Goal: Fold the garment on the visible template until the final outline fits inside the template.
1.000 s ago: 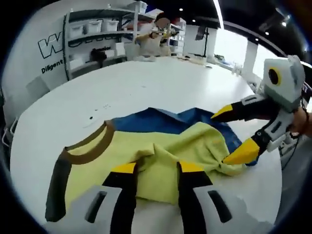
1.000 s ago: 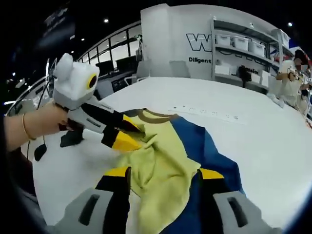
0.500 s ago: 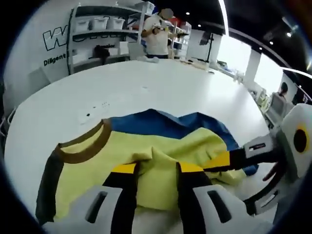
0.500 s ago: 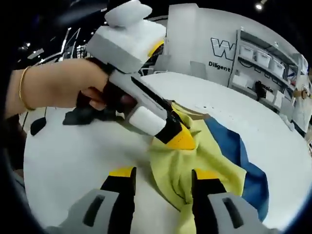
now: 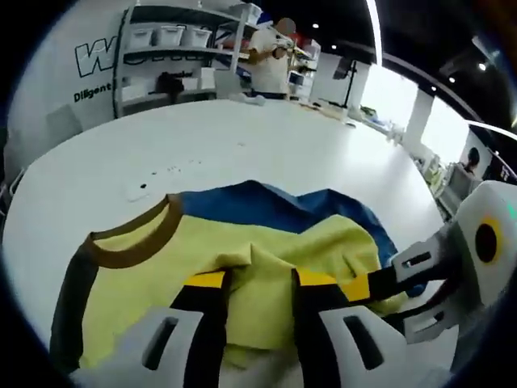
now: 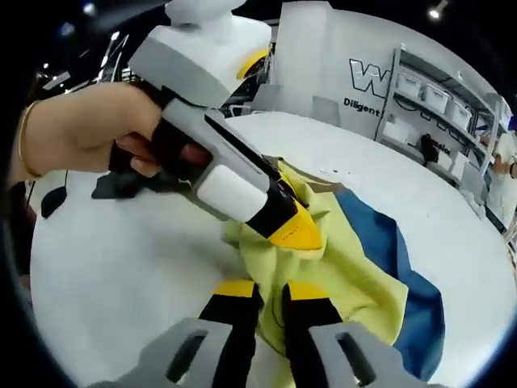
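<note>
Yellow-and-blue soft knit garment with a brown collar [image 5: 242, 242] lies bunched on the round white table [image 5: 242, 137], directly ahead of both grippers. Left gripper [image 5: 254, 279]: jaws narrowed, pinching a raised fold of yellow cloth. Right gripper [image 6: 271, 289]: jaws nearly together, clamping the yellow hem just beneath the left gripper's yellow tip.

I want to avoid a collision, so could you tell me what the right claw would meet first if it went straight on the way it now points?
Most likely the yellow shirt, whose bunched cloth lies right at the right claw's tips. Just beyond, the left claw crosses its line above the cloth, though depth there is unclear.
</note>
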### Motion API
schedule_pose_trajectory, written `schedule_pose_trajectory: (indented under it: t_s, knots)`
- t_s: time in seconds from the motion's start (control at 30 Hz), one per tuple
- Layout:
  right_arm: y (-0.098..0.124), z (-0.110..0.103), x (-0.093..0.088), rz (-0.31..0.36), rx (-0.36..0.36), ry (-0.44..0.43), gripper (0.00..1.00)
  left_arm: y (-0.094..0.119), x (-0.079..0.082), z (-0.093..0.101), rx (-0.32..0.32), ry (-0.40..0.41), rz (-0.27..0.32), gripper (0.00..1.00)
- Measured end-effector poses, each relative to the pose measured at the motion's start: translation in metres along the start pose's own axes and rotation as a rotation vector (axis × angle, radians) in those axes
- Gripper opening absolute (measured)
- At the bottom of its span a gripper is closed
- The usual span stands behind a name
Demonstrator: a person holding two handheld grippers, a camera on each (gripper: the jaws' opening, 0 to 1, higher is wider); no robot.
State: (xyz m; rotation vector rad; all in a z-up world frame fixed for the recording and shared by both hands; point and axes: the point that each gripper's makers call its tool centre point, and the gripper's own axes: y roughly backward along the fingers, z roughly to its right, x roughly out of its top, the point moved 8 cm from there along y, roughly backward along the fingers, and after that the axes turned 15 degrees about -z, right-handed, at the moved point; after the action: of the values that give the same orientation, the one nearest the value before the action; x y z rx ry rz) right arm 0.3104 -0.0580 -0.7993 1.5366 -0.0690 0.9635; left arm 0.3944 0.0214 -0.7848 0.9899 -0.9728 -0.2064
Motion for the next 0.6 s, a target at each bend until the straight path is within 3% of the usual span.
schedule_pose_trajectory:
  t_s: [0.13,0.33,0.5,0.53,0.6]
  knots:
    - [0.008,0.003,0.003,0.026,0.019,-0.021,0.00,0.009,-0.003,0.004,-0.001,-0.033,-0.001,0.26]
    - [0.018,0.010,0.007,0.051,0.034,-0.057,0.00,0.028,-0.007,0.007,-0.050,-0.063,0.062,0.23]
    - [0.021,0.018,0.009,0.046,0.027,-0.099,0.00,0.038,-0.017,0.009,0.004,-0.123,0.057,0.20]
    - [0.022,0.023,0.011,0.050,0.026,-0.136,0.00,0.038,-0.020,0.011,0.021,-0.183,0.048,0.20]
    - [0.023,0.024,0.013,0.059,0.054,-0.181,0.00,0.039,-0.025,0.017,0.022,-0.207,0.039,0.19]
